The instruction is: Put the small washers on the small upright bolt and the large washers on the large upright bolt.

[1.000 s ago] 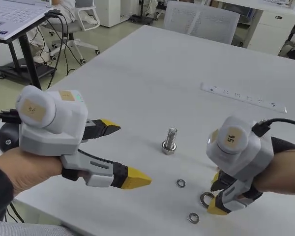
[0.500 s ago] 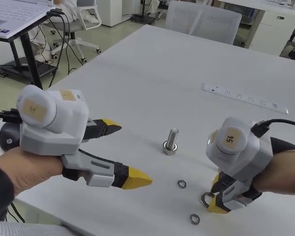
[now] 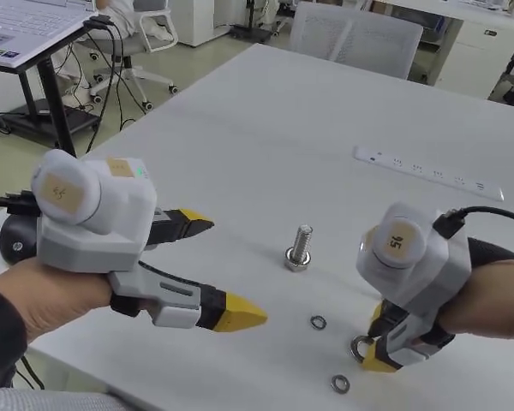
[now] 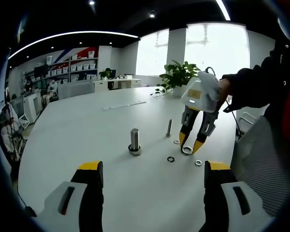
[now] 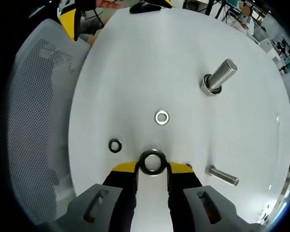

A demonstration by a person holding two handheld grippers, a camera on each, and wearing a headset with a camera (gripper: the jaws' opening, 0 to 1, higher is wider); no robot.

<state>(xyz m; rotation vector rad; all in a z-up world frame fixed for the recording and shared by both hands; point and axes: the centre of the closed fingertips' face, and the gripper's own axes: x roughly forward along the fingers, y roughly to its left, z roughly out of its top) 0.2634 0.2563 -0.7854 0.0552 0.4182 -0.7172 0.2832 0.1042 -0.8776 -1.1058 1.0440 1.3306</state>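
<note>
The large upright bolt (image 3: 300,247) (image 4: 135,140) (image 5: 215,79) stands mid-table with a washer round its base. In the left gripper view the thin small bolt (image 4: 169,128) (image 5: 223,175) is upright beyond it. My right gripper (image 3: 373,353) (image 5: 152,170) is shut on a large washer (image 3: 359,347) (image 5: 152,162) low over the table, its yellow tips on either side of the ring. Two small washers (image 3: 318,323) (image 3: 340,384) (image 5: 161,117) (image 5: 115,145) lie loose beside it. My left gripper (image 3: 217,269) (image 4: 152,169) hovers open and holds nothing, left of the large bolt.
A white power strip (image 3: 424,167) lies at the back right of the white table (image 3: 265,128). The table's near edge runs just below the loose washers. A mesh chair (image 3: 351,38) stands at the far end, a laptop stand (image 3: 21,34) off to the left.
The right gripper has edged slightly left and the large washer now sits tilted between its tips. The left gripper has hardly moved.
</note>
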